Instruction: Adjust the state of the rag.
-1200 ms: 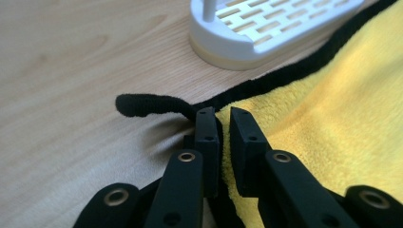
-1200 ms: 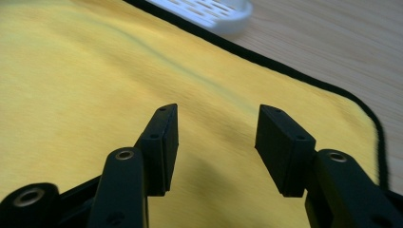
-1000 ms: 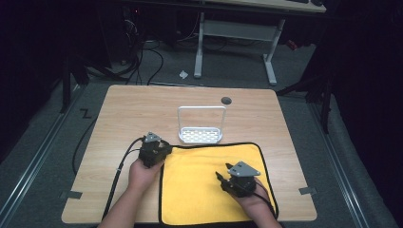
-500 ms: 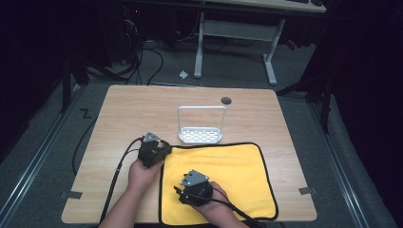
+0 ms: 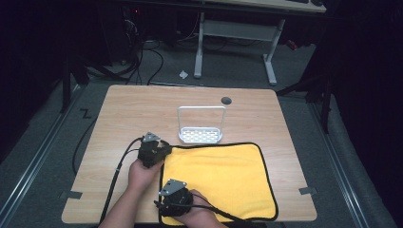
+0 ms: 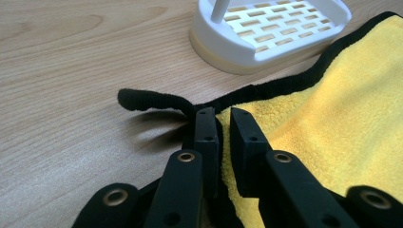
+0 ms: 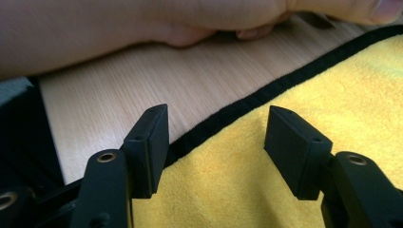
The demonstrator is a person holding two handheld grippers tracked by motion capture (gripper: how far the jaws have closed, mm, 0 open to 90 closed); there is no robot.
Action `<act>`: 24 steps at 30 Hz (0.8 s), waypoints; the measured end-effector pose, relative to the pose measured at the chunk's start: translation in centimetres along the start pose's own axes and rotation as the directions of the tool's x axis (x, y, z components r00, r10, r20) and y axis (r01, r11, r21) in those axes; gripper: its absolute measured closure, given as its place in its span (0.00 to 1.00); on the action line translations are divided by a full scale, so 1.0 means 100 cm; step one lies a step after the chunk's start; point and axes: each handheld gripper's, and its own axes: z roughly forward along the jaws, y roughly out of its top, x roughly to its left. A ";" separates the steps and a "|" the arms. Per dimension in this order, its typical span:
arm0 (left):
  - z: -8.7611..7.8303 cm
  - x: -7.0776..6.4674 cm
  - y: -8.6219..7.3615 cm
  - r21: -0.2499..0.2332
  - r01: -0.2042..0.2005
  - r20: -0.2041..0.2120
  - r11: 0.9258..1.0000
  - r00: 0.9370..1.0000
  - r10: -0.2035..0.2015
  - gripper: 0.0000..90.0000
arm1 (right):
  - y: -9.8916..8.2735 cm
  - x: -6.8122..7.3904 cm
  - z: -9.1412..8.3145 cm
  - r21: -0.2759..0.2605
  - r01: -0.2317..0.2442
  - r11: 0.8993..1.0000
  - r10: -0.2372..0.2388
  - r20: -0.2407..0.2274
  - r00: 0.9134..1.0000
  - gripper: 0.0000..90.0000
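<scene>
A yellow cloth (image 5: 223, 175) with a black hem lies flat on the near half of the wooden table (image 5: 133, 109). My left gripper (image 5: 160, 151) sits at its far left corner. In the left gripper view, my left gripper (image 6: 223, 114) is shut on the cloth (image 6: 332, 109), with the hem curling out to the left of the jaws. My right gripper (image 5: 167, 202) is over the cloth's near left edge. In the right gripper view, my right gripper (image 7: 216, 126) is open; its jaws have just been opening and stand astride the hem and cloth (image 7: 342, 80) without pressing on them.
A white slotted dish (image 5: 200, 135) with an upright loop handle stands just beyond the cloth's far edge, close to the left gripper (image 6: 271, 33). A dark round hole (image 5: 226, 100) marks the table's far side. My left forearm (image 7: 119, 28) lies ahead of the right gripper.
The right gripper has moved left across the cloth, from near its right side to its near left edge. The left gripper and the cloth have stayed where they were.
</scene>
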 end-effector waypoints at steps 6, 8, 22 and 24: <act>0.000 0.000 0.000 0.001 -0.001 -0.001 1.000 1.000 0.001 0.91 | -0.002 -0.005 -0.005 0.004 0.014 1.000 -0.014 0.045 0.999 0.79; 0.000 0.000 0.000 0.002 -0.001 0.001 1.000 1.000 0.001 0.91 | -0.004 -0.009 -0.006 -0.003 0.022 1.000 -0.022 0.058 0.998 0.91; -0.009 0.006 0.001 -0.070 0.114 0.048 0.991 0.993 -0.111 0.93 | 0.006 -0.014 -0.037 -0.125 0.047 0.991 -0.037 0.079 0.996 0.93; -0.012 0.008 -0.001 -0.099 0.146 0.044 0.984 0.989 -0.143 0.93 | 0.008 -0.013 -0.037 -0.134 0.049 0.990 -0.039 0.080 0.996 0.93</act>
